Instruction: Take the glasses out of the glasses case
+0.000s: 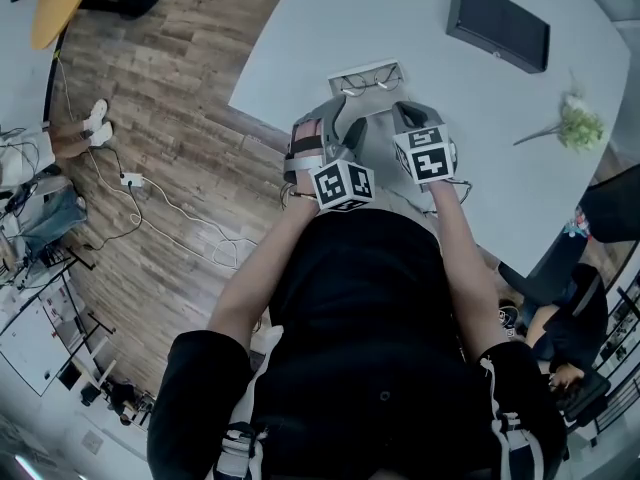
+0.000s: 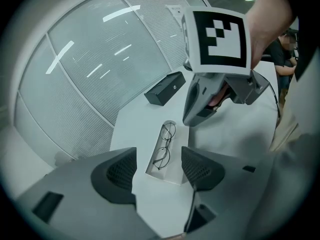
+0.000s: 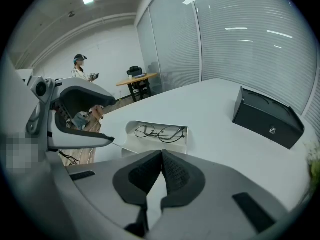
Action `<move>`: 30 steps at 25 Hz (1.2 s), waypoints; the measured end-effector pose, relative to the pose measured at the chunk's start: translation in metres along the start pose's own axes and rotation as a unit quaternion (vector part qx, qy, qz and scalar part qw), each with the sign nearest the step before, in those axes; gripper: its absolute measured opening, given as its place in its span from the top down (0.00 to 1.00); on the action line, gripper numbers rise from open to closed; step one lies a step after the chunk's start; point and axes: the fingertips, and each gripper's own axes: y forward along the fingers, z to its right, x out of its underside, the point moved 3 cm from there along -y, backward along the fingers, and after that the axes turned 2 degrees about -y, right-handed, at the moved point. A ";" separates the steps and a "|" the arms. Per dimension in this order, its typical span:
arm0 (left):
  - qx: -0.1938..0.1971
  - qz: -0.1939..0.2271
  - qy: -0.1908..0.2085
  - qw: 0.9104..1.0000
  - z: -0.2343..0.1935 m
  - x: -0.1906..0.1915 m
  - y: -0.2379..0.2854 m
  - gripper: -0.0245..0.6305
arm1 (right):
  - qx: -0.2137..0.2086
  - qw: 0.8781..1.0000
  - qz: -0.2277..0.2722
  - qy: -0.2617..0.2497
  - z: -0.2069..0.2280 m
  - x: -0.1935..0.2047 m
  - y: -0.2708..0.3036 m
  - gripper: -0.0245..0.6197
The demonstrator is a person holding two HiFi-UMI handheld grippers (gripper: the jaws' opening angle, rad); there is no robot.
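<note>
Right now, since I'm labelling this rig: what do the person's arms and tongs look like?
The left tongs and right tongs are both grey moulded plastic with dark, textured pads. Each carries a white cube printed with black square markers. The person wears a black top with short sleeves.

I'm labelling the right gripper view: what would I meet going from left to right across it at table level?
The left gripper → the glasses case with the glasses lying in it → the black box.
</note>
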 end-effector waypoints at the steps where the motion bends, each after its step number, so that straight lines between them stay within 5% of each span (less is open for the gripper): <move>1: -0.002 0.001 0.001 1.000 -0.003 -0.002 0.001 0.52 | 0.000 1.000 0.000 0.002 -0.001 0.001 -0.001 0.93; 30: 0.065 -0.001 0.079 0.995 -0.037 -0.029 0.098 0.52 | 0.070 0.990 -0.003 0.123 0.048 0.013 -0.012 0.93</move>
